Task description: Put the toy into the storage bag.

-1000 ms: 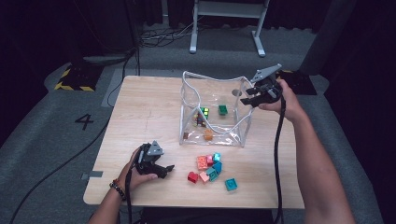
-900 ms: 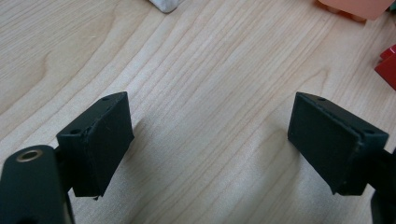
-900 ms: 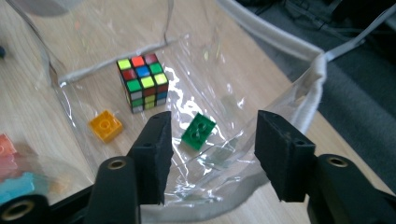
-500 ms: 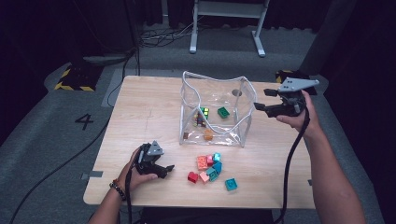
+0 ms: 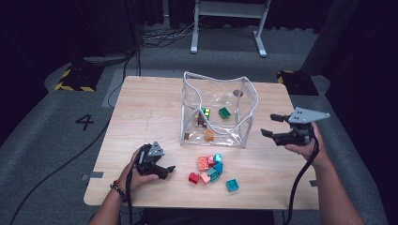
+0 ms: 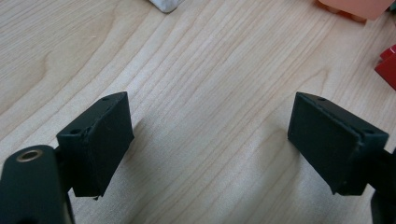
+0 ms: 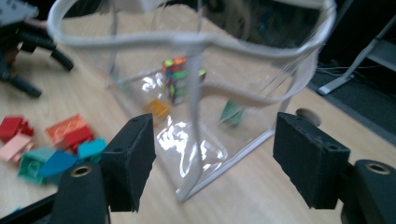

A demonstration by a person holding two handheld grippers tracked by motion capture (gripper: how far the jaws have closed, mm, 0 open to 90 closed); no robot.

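A clear plastic bag (image 5: 217,101) with a white rim stands open mid-table, holding a green brick (image 5: 224,112), an orange brick (image 5: 209,135) and a multicoloured block stack (image 5: 202,116). In front of it lies a cluster of loose bricks (image 5: 210,168) in red, pink, orange, blue and teal, with one teal brick (image 5: 232,185) apart. My left gripper (image 5: 167,170) rests open on the wood left of the cluster, nothing between its jaws (image 6: 210,140). My right gripper (image 5: 273,125) hovers open to the right of the bag, facing its corner (image 7: 196,116).
The wooden table (image 5: 145,108) ends close behind the left hand. A round hole (image 7: 304,115) sits in the tabletop beyond the bag. A white frame stand (image 5: 230,18) and cables lie on the grey floor behind the table.
My right gripper has drawn back from the bag's rim, moving right and toward the table's front. The left gripper has stayed where it was.
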